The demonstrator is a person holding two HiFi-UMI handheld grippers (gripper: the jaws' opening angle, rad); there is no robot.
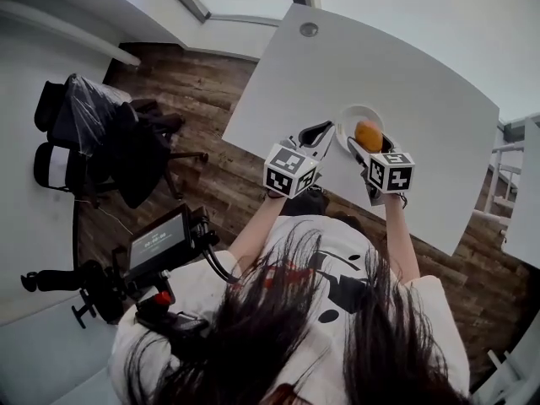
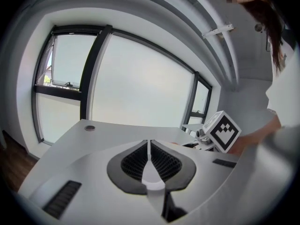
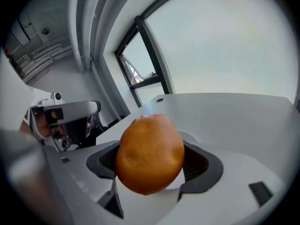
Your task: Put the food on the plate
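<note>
Orange round fruit (image 1: 368, 136) sits clamped between the two jaws of the right tongs (image 3: 151, 159), over the near part of a small white round plate (image 1: 349, 116) in the head view. Whether the fruit touches the plate cannot be told. Far left in the head view: black office chairs (image 1: 93, 133) on a dark wooden plank floor (image 1: 194, 83). Next, the left tongs (image 2: 149, 146) are over the white surface (image 1: 405, 66) just left of the plate, jaws pressed together with nothing between them. In the left gripper view the right tongs' marker cube (image 2: 224, 131) shows to the right. In the right gripper view the black ribbed jaw pads (image 3: 199, 163) press the fruit on both sides, and the fruit fills the gap between them.
</note>
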